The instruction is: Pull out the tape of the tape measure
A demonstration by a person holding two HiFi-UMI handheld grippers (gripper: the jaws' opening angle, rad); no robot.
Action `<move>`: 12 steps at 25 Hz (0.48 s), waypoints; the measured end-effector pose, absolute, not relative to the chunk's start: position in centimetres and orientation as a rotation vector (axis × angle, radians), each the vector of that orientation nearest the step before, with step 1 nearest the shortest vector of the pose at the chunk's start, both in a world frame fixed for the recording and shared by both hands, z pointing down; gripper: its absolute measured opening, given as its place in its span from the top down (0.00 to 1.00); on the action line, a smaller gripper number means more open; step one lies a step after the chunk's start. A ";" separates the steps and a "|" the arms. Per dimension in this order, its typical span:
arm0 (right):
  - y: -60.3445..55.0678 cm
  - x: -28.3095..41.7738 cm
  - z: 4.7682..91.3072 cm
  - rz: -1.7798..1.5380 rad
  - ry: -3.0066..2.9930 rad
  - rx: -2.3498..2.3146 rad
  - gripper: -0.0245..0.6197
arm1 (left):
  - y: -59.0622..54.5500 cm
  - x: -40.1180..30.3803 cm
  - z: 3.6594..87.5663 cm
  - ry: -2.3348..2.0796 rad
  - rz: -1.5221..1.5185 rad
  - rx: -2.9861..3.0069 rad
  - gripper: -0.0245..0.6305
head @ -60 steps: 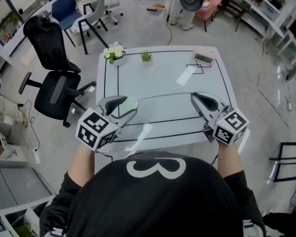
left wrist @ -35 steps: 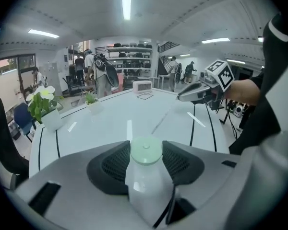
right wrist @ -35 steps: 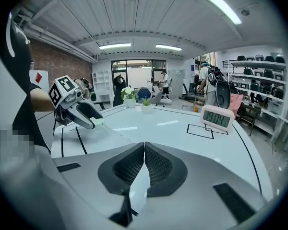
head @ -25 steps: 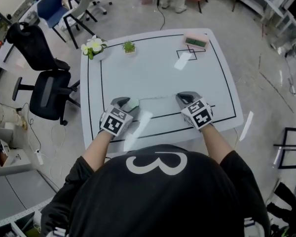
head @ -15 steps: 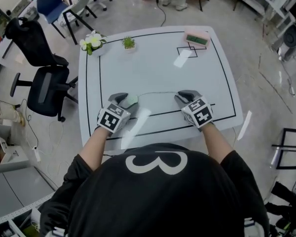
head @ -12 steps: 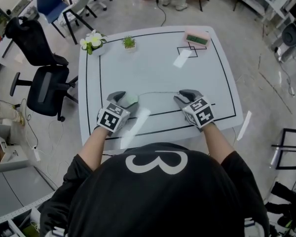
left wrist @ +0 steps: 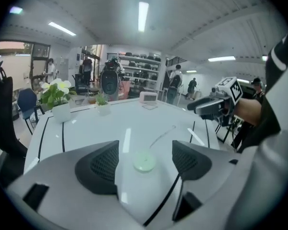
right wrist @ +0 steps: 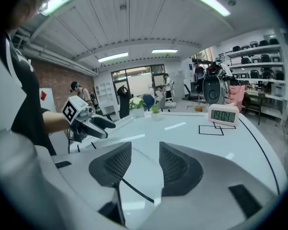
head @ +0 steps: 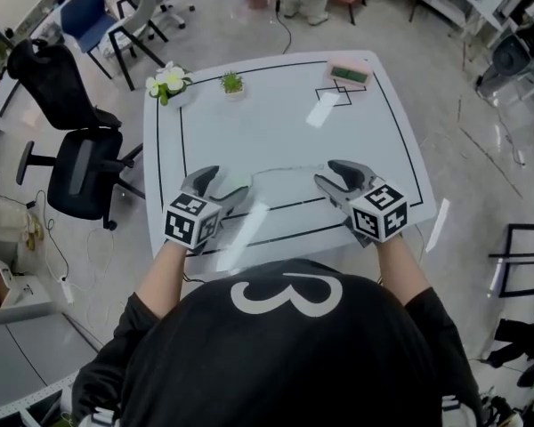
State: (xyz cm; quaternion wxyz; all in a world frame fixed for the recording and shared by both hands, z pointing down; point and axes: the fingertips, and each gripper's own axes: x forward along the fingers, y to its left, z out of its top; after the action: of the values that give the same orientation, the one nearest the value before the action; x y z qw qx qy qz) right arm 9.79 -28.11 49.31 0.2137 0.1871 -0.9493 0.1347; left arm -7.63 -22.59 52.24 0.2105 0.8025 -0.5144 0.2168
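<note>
The pale green round tape measure (left wrist: 144,162) lies flat on the white table (head: 276,123). Its thin tape (head: 285,168) runs out to the right across the tabletop. My left gripper (head: 224,183) hovers over the case, and its jaws have just been opening. They stand wide, and the pads (left wrist: 104,163) are clear of the case. My right gripper (head: 327,173) hangs above the tape's far end. Its jaws have also just been opening, and only the table shows between them in the right gripper view. The tape's tip itself is too thin to make out.
A digital clock (head: 349,72) stands by a marked square at the far right. A white flower pot (head: 167,83) and a small green plant (head: 232,83) sit at the far left. A black line borders the tabletop. Office chairs (head: 80,167) stand left of the table.
Both grippers have lifted off the table and opened. The left one let go of the tape measure, which stays on the table; the right one's jaws have parted.
</note>
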 end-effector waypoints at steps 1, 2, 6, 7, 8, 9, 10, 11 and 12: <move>-27.4 9.6 48.1 0.403 -2.675 0.517 0.68 | -22.3 -7.5 51.0 -1.426 0.548 2.243 0.44; -26.7 9.4 46.8 0.432 -2.719 0.514 0.70 | -22.0 -7.2 49.6 -1.421 0.496 2.260 0.46; -23.0 8.1 41.6 0.507 -2.907 0.487 0.83 | -20.0 -6.0 43.8 -1.383 0.316 2.355 0.65; -22.1 7.6 40.4 0.512 -2.948 0.475 0.87 | -19.3 -5.6 42.5 -1.365 0.280 2.385 0.67; -21.2 7.2 39.4 0.508 -2.983 0.465 0.90 | -18.6 -5.2 41.3 -1.342 0.247 2.418 0.68; -20.4 6.8 38.6 0.497 -3.009 0.456 0.94 | -17.9 -4.7 40.2 -1.318 0.214 2.451 0.71; -19.7 6.4 37.8 0.482 -3.028 0.447 0.95 | -17.1 -4.4 39.0 -1.297 0.176 2.481 0.76; -18.9 6.1 37.3 0.469 -3.043 0.434 0.95 | -16.5 -4.0 37.9 -1.282 0.135 2.508 0.81; -18.1 5.8 36.8 0.463 -3.057 0.419 0.95 | -15.8 -3.8 36.9 -1.271 0.096 2.533 0.86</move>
State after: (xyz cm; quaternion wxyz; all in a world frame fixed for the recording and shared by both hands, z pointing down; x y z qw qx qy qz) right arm 5.77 -18.11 36.78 0.0107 0.1344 -0.9797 0.1485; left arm -3.78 -15.76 36.88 0.1524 0.8828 -0.4430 0.0334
